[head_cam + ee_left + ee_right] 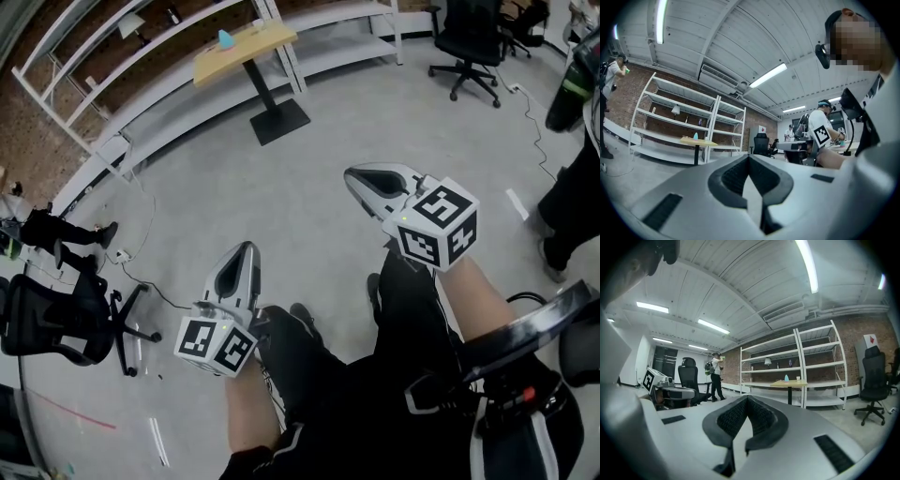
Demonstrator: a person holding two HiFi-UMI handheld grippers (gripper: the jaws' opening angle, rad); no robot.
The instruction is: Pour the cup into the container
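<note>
Well apart from both tools: a wooden table (246,49) at the far side of the floor, in front of the white shelving (84,84). On its top, a teal object (226,39) and, just beside it, a small white cup (798,378). Too small to tell whether the teal piece is the container, or what the cup holds.

Near left in the head view: a black office chair (47,319), cut off by the picture's edge. Next, the left gripper (246,246), pointing level toward the far side, jaws clenched together on nothing. Confirmed in the left gripper view, tips (750,157) meeting, with the table and teal object far beyond and left of them.

Further right, the right gripper (349,176), likewise shut tight and empty. In the right gripper view, closed tips (747,398), with table, teal object and cup far off and to their right.

Hands hidden under the marker cubes; only bare forearms and dark trousers (412,319) showing below.

Far right: a second office chair (473,37), and at the very edge another person (574,187), mostly cut off.
</note>
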